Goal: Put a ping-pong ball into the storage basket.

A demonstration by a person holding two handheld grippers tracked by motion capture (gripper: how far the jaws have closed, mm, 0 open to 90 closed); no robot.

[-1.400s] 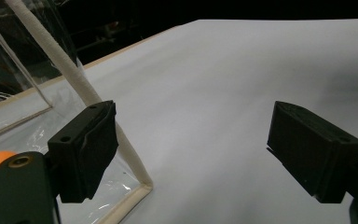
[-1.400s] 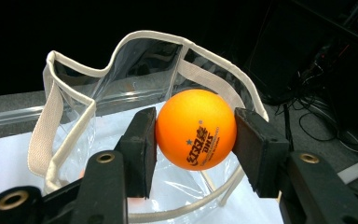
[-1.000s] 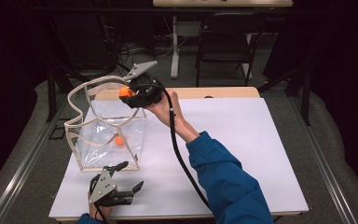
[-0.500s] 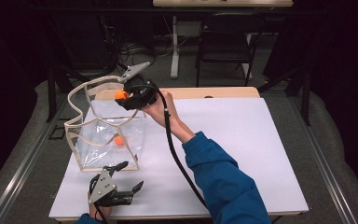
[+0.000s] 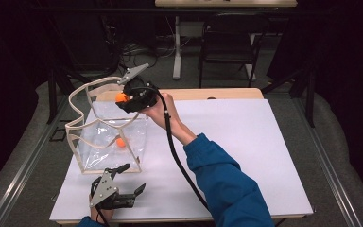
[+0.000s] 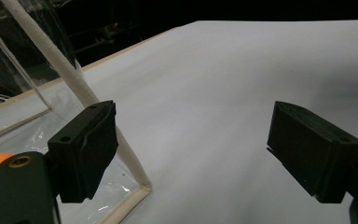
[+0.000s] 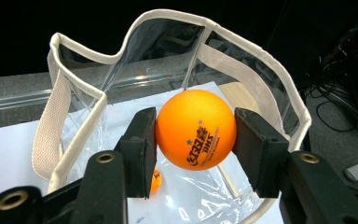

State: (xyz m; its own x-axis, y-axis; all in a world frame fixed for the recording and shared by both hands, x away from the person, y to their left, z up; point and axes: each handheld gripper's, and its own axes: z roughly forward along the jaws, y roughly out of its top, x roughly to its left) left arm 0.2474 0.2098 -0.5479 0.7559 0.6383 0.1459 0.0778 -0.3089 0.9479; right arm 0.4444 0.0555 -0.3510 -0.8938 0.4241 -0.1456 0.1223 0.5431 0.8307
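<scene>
Two orange ping-pong balls: one (image 7: 196,129) is clamped between the jaws of the right tongs (image 5: 123,98), held above the open mouth of the clear plastic bag (image 5: 105,142); the other ball (image 5: 120,142) lies on the bag's floor. One bag, trimmed in white webbing, stands on the white desk (image 5: 246,142). The left tongs (image 5: 123,179) rest on the desk just in front of the bag, jaws spread wide and empty. Beyond the bag, the room is dark, with a chair (image 5: 227,47) and cables on the floor.
</scene>
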